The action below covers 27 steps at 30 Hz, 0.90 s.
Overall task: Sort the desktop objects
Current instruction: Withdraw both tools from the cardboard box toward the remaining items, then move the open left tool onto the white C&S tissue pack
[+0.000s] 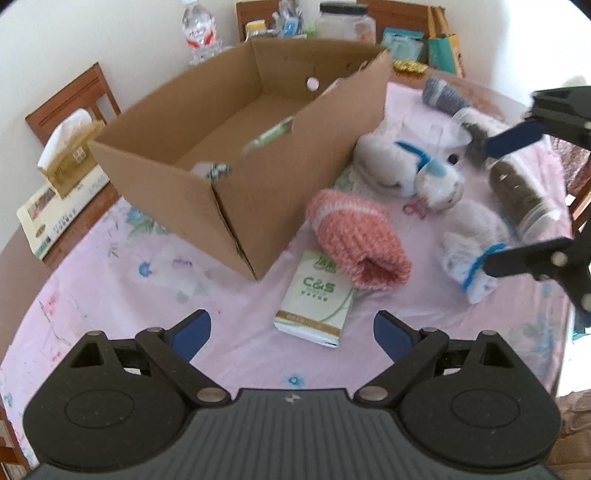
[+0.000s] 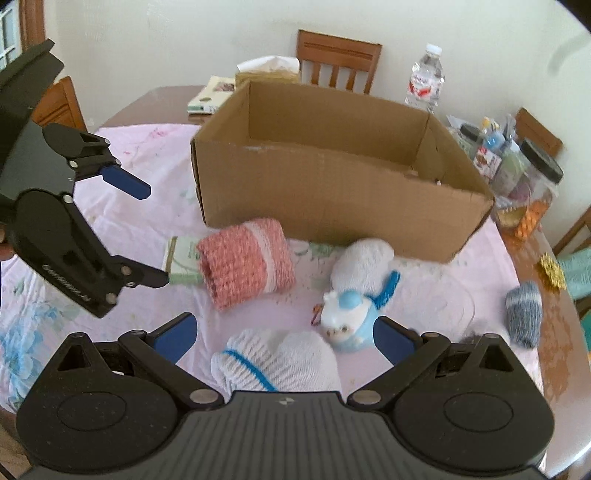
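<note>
An open cardboard box (image 1: 240, 147) stands on the pink floral tablecloth (image 1: 110, 280) with green-and-white packs (image 1: 273, 134) inside. In front of it lie a C&S tissue pack (image 1: 314, 299), a pink knitted hat (image 1: 358, 240), a white-and-blue toy (image 1: 439, 181), a white glove with blue trim (image 1: 469, 254) and a blue-grey knitted roll (image 1: 443, 94). My left gripper (image 1: 291, 334) is open just short of the tissue pack. My right gripper (image 2: 284, 339) is open, with the white glove (image 2: 280, 362) lying between its fingers. The other glove (image 2: 362, 266) rests near the box.
A clear bottle with dark contents (image 1: 521, 195) lies at the right by the right gripper (image 1: 502, 203). A tissue box (image 1: 70, 155), a book (image 1: 51, 218), a water bottle (image 1: 199, 29), jars (image 2: 535, 184) and wooden chairs (image 2: 338, 59) ring the round table.
</note>
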{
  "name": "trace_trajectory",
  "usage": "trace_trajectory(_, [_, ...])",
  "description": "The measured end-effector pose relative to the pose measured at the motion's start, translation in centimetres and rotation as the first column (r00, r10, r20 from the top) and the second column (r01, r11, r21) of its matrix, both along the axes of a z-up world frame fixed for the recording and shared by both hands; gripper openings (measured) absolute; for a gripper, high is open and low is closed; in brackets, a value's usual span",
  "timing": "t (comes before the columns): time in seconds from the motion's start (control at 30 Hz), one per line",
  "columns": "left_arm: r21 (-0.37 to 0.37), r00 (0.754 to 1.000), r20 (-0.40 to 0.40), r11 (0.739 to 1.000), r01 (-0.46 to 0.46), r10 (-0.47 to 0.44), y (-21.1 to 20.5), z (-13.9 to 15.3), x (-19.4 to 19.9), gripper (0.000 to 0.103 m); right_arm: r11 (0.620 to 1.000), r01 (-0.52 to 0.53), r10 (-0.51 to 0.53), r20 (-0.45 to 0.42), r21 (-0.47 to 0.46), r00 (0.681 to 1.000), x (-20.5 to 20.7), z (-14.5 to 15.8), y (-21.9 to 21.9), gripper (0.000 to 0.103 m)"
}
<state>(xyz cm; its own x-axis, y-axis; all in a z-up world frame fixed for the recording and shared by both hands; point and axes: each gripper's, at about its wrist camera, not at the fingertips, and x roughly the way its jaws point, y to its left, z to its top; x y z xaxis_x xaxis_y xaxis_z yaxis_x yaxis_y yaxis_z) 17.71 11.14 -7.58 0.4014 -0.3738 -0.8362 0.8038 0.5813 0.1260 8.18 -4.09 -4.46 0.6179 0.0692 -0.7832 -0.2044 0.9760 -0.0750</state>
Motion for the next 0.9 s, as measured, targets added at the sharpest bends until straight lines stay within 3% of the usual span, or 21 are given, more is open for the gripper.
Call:
trace_trajectory(0.27, [0.016, 0.999, -0.026, 0.999, -0.043, 0.044, -0.6, -2.3, 1.0, 0.095, 0.999, 0.038, -0.038, -0.02, 0.01, 0.999, -0.3, -1.2, 0.4, 0.103])
trace_trajectory(0.9, [0.02, 0.98, -0.026, 0.98, -0.196, 0.197, 2.8, -2.9, 4.3, 0.095, 1.0, 0.031, -0.03, -0.049, 0.005, 0.998, 0.3, -1.9, 0.5, 0.103])
